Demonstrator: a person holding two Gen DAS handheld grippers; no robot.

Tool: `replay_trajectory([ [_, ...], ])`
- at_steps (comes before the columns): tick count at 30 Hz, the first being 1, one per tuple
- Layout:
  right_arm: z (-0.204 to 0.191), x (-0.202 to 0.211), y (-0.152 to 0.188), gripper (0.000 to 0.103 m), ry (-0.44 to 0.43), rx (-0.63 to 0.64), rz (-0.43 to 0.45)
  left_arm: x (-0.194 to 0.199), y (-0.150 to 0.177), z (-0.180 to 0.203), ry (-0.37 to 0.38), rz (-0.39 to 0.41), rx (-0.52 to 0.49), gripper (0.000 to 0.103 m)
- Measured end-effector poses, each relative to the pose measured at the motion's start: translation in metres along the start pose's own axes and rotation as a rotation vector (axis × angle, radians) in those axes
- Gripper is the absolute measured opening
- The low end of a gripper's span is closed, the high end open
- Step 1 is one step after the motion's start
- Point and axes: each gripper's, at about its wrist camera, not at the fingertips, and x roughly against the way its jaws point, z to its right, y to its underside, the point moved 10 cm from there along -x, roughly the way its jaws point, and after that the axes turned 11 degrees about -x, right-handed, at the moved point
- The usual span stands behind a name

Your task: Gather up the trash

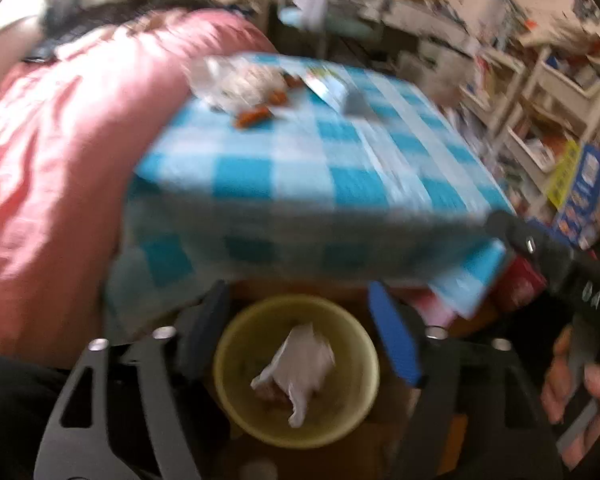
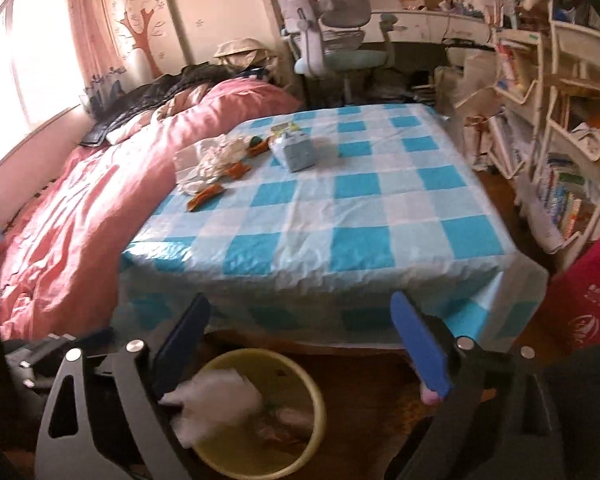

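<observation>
A yellow bin is seen on the floor just below the near edge of the table, which is covered with a blue-and-white checked cloth. Inside the bin a crumpled white tissue is seen in the left wrist view; in the right wrist view a blurred white plastic wrapper lies at the bin's left rim, with pinkish scraps beneath it.

The left gripper is held over the bin, jaws spread wide, nothing between them. The right gripper is likewise over the bin, jaws wide apart and gripping nothing; whether the wrapper touches the left finger cannot be told.

More trash remains on the table's far left part: crumpled white paper, orange peel pieces and a grey-blue carton.

A pink quilt lies left of the table; a red bag stands to its right.
</observation>
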Motion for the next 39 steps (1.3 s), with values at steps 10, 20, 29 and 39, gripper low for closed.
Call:
replay_trajectory([
  [10, -0.002, 0.013, -0.012, 0.095, 0.079, 0.089, 0.127, 0.019, -0.022, -0.041, -0.156, 0.13, 0.099, 0.093],
  [20, -0.003, 0.018, -0.019, 0.096, 0.099, 0.11, 0.181, 0.025, -0.036, -0.041, -0.206, 0.204, 0.064, 0.095],
  [29, -0.005, 0.023, -0.022, 0.096, 0.106, 0.121, 0.209, 0.035, -0.047, -0.048, -0.246, 0.276, 0.07, 0.096],
  [39, -0.006, 0.025, -0.023, 0.096, 0.107, 0.127, 0.221, 0.036, -0.052, -0.051, -0.26, 0.295, 0.069, 0.096],
])
